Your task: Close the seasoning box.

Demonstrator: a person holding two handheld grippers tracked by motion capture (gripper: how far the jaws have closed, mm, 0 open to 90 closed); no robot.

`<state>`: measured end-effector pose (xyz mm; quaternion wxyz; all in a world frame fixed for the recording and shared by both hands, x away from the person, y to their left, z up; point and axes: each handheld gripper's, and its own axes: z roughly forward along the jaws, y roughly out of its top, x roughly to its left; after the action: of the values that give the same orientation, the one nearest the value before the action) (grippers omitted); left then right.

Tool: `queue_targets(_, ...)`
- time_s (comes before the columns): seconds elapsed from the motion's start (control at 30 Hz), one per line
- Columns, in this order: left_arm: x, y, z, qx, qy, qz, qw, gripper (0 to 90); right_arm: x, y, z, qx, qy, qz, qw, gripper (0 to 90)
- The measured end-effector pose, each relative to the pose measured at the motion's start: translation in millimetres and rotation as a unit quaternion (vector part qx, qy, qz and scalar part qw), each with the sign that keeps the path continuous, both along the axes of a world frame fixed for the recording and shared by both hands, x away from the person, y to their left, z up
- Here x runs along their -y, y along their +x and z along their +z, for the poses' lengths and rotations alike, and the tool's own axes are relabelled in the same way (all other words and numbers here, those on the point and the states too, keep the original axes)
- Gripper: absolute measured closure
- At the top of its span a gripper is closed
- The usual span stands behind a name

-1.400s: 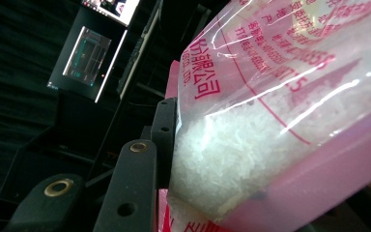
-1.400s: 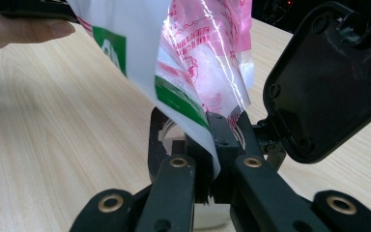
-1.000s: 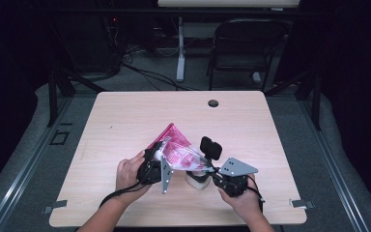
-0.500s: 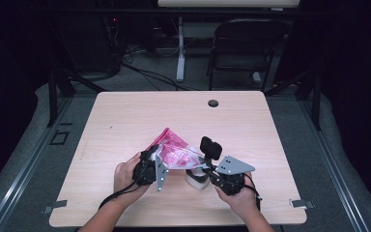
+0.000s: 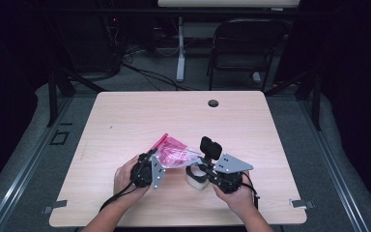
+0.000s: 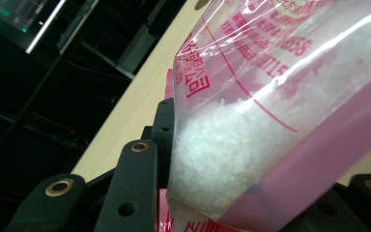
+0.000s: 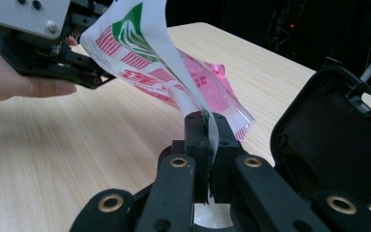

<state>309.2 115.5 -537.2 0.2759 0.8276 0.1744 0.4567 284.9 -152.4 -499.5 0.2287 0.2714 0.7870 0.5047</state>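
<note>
A pink and clear plastic bag [image 5: 174, 154] holding white crystals [image 6: 222, 154] hangs between my two grippers above the table's near middle. My left gripper [image 5: 155, 163] is shut on its lower left part, with the pink film pinched between the jaws [image 6: 251, 174]. My right gripper [image 7: 211, 130] is shut on a printed white, red and green edge of the bag [image 7: 140, 43]. A small white container [image 5: 194, 178] sits just below the right gripper [image 5: 199, 165], its black lid [image 5: 211, 147] flipped up and open.
The wooden table [image 5: 125, 121] has a round cable hole [image 5: 213, 103] near its far edge. A black chair [image 5: 244, 48] and cables lie on the floor beyond. In the right gripper view the left gripper [image 7: 38, 34] and a hand [image 7: 19, 82] are close at upper left.
The left gripper has drawn a little toward the person and to the left, and the bag's top has sunk slightly. The right gripper has hardly moved.
</note>
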Motion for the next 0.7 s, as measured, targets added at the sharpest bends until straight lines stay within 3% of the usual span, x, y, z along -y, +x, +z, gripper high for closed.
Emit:
queue_targets(0.4, -2.7, 1.7, -5.5, -0.045, -0.035, -0.001, 0.9984, 70.1, -1.8, 3.4, 2.2, -0.002, 0.016, 0.001, 0.9999, 88.8)
queue_targets(0.7, -3.7, 1.7, -7.3, -0.054, -0.039, 0.001, 0.9978, 70.2, -3.4, 4.6, 2.8, -0.002, 0.018, 0.004, 0.9998, 88.6)
